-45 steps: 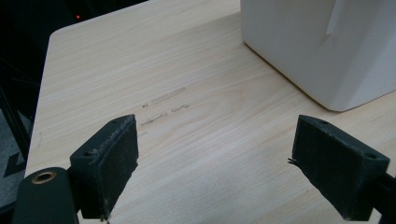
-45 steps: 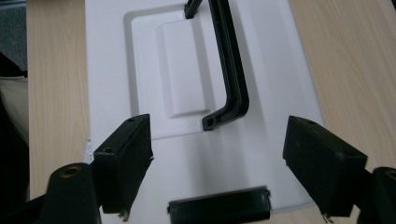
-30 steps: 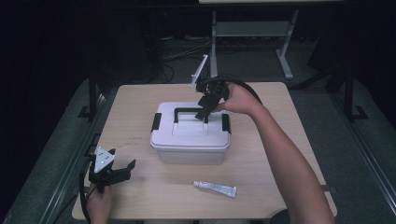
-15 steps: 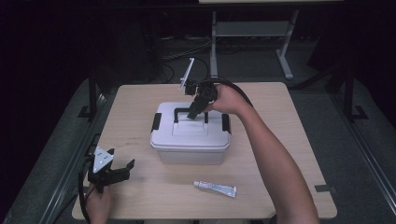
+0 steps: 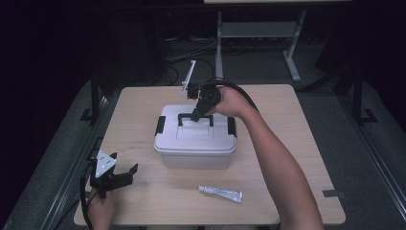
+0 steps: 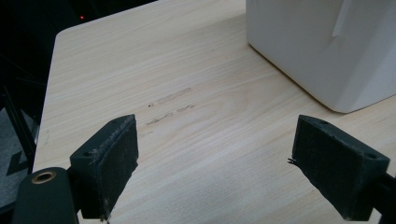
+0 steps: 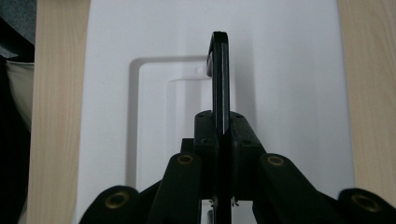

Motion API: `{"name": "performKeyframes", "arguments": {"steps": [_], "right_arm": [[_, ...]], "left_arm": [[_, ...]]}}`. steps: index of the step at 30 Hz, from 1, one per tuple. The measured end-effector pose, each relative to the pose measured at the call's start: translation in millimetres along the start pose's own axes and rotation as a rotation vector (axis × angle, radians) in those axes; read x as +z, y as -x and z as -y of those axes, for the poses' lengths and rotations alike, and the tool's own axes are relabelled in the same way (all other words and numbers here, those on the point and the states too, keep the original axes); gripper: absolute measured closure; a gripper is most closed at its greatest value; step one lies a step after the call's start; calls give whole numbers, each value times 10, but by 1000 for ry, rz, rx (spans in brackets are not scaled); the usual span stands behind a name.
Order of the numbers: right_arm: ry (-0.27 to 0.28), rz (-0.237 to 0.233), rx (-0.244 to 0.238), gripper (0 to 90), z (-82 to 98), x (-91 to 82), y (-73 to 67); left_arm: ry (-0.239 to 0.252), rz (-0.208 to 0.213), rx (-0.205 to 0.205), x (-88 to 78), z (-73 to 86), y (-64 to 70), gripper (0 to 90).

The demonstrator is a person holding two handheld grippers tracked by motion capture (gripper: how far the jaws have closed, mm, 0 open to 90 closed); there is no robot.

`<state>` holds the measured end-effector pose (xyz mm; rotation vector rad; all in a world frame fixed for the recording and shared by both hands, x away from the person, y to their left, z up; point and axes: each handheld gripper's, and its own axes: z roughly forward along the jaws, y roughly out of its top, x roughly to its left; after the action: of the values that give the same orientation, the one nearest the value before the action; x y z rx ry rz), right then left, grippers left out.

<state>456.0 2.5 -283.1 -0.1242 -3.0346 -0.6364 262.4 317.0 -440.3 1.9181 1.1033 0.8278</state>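
Handle (image 7: 219, 74) of the white box (image 5: 195, 143) sits pinched between the right tool's (image 7: 219, 140) just-closed jaws.

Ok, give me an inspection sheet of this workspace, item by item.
Surface: light wood table, faint scuff marks near its left side.
Job's things: white lidded box mid-table; black handle raised upright; black latches at both ends.
Clutter: small tube lying in front of the box.
Grippers: right gripper has just closed on the handle; left gripper open, over bare table.
Cables: black cable trailing from the right gripper.
Surroundings: dark room, metal stand behind the table.
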Motion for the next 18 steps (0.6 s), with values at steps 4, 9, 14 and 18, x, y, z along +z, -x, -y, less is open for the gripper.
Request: {"name": "performKeyframes", "arguments": {"steps": [4, 9, 14, 18], "right_arm": [[1, 3, -9, 837, -3, -2, -8], [1, 7, -16, 838, -6, -12, -17], [7, 17, -21, 839, -8, -45, -28], [15, 27, -24, 839, -11, -84, -45]], "left_arm": [[-1, 0, 0, -5, 2, -6, 137], [-2, -1, -2, -2, 5, -6, 137], [0, -5, -5, -7, 6, -10, 137], [1, -5, -8, -8, 7, -11, 137]]}}
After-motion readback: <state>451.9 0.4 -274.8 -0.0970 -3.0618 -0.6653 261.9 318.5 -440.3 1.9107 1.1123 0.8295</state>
